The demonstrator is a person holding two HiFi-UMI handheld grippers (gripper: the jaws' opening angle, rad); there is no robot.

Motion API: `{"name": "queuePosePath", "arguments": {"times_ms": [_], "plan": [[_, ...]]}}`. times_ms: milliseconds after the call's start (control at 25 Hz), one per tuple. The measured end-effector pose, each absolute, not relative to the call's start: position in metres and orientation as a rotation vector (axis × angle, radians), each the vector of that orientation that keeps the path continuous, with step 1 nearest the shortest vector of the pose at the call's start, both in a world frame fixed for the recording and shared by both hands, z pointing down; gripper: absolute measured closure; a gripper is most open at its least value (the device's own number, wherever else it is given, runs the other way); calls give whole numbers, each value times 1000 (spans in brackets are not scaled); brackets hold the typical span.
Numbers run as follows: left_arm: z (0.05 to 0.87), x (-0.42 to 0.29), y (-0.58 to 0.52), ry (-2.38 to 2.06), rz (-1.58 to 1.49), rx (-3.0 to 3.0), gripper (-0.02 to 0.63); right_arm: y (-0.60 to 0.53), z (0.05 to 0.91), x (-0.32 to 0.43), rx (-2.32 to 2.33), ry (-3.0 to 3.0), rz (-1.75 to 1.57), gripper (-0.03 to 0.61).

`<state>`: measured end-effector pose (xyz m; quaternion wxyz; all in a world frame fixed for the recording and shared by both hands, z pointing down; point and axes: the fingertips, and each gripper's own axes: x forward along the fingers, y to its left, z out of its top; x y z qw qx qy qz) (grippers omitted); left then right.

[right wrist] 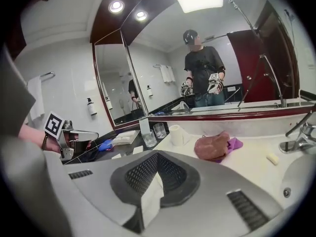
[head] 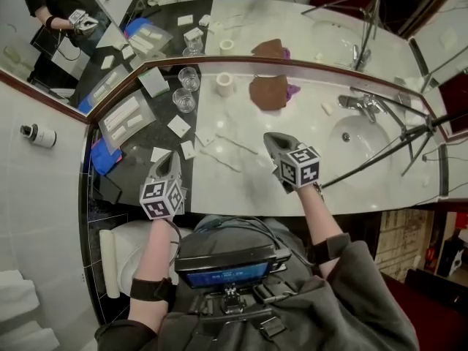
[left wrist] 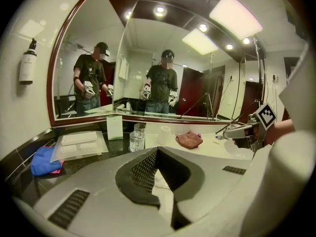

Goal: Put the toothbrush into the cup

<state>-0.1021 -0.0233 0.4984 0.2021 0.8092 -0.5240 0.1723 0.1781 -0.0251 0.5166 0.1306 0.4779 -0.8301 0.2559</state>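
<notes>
White counter [head: 241,189], with the left gripper [head: 172,157] and right gripper [head: 273,138] held above it, both clenched with nothing clearly gripped. Two glass cups [head: 183,99] stand back left, well apart from a thin pale toothbrush [head: 235,145] lying flat between the grippers.

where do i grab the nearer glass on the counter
Grip the nearer glass across its side wall, midway up, coming level from the person's side. It stands upright, round and open-topped; the other glass stands close behind it, so the front looks free.
</notes>
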Motion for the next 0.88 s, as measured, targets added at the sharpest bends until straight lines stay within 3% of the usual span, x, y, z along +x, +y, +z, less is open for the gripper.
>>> {"name": "queuePosePath", "arguments": {"times_ms": [880], "plan": [[494, -99, -8, -1448, 513, 2312, 612, -2, 532, 172, 1341, -2408, 790, 561]]}}
